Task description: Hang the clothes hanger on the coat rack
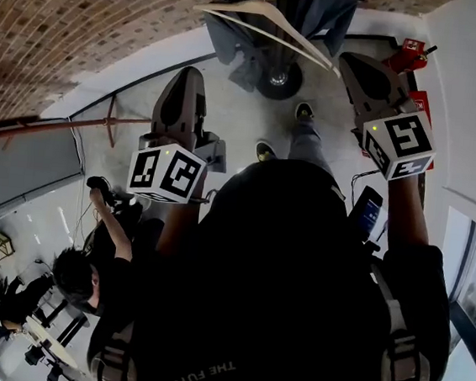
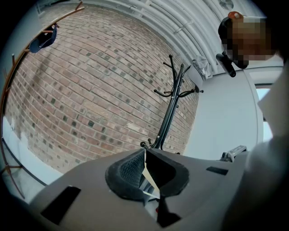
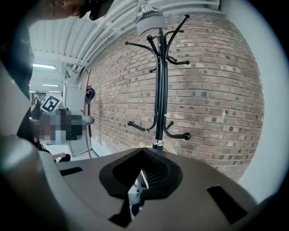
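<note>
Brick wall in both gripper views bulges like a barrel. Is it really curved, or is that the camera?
Likely the camera: in the left gripper view the red brick wall bows and the black metal coat rack leans; in the right gripper view the rack stands straight mid-frame while brick courses arc around it; both frames darken at rounded corners.
</note>
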Demonstrator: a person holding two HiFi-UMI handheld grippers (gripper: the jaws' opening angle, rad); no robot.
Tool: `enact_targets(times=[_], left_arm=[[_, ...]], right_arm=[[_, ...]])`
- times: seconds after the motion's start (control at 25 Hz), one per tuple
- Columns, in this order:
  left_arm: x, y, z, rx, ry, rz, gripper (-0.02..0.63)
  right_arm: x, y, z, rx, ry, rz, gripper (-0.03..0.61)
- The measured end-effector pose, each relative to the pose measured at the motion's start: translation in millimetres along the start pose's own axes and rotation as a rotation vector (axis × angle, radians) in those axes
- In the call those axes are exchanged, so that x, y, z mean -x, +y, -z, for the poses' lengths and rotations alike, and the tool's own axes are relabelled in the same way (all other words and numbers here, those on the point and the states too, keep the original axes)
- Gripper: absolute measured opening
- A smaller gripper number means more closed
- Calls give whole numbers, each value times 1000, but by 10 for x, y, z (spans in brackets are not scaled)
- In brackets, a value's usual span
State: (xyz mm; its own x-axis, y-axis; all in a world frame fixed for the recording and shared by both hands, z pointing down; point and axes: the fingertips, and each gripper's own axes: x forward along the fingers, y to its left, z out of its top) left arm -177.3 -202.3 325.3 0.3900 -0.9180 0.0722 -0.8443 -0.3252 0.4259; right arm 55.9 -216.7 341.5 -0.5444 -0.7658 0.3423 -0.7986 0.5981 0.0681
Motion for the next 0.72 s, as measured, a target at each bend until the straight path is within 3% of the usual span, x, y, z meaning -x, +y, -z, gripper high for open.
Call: enact_targets(times=[0.72], left_arm=[[16, -51, 45, 7, 4, 5, 29]], right_arm=[[37, -28, 67, 78, 27, 29, 20]])
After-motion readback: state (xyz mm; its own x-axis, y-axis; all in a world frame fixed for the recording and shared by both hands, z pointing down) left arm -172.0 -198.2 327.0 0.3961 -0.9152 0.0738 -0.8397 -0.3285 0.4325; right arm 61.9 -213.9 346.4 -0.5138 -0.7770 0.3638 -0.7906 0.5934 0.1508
